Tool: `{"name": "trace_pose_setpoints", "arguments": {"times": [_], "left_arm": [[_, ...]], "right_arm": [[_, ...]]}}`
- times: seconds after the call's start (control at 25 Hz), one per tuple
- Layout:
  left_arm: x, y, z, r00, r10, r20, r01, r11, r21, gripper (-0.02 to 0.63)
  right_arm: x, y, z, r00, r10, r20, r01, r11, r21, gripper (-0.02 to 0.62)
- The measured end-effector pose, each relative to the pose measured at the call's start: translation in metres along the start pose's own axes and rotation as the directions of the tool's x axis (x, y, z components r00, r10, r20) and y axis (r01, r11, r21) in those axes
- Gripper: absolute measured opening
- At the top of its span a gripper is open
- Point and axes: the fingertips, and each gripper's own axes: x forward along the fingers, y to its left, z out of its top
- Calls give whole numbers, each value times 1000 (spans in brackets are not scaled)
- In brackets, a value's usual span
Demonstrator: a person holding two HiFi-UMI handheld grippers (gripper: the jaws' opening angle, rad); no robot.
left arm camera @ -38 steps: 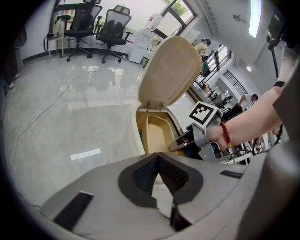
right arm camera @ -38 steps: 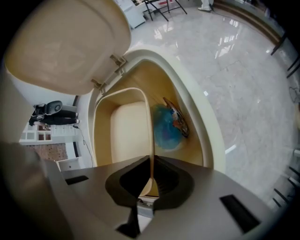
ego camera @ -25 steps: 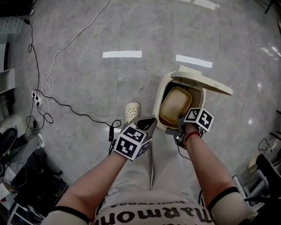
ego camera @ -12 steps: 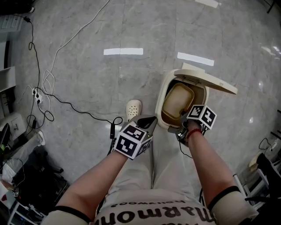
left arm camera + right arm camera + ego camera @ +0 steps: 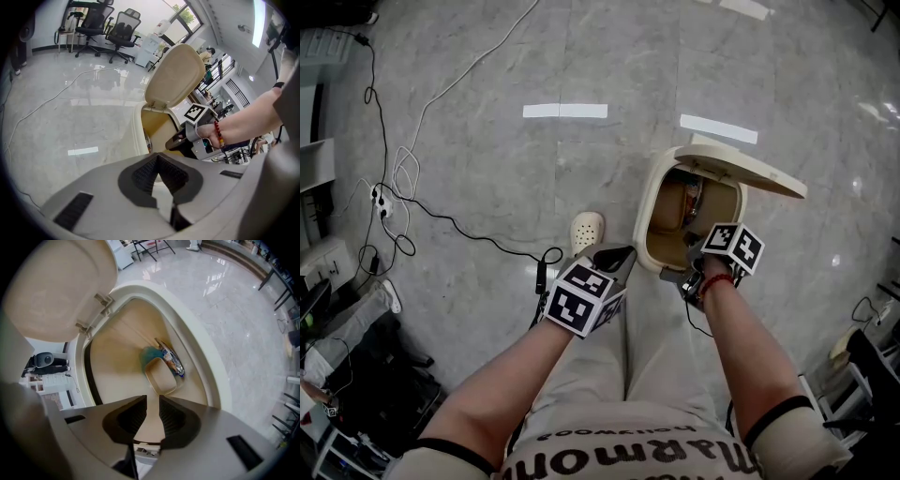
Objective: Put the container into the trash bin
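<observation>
At far left we see a cable trailing over the floor, then a pale shoe. Our left hand-held gripper hangs beside the trash bin, its jaws together at the tips and holding nothing. The bin's lid stands raised. Our right hand-held gripper hovers over the bin's near rim, jaws slightly apart and empty. The container lies deep inside the bin, against a shiny wrapper.
</observation>
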Motion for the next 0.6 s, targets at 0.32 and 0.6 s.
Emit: {"name": "trace_pose_setpoints", "arguments": {"times": [0.32,0.6], "left_arm": [[-15,-13,0,1000,13,-10,-12,1000,10,-2],[-35,-51,24,1000,9,1,-9,1000,23,-2]], "right_arm": [[-29,11,-9,1000,31,4,-31,999,-34,64],[-93,31,-18,992,120,37,-115,986,-124,64]]}}
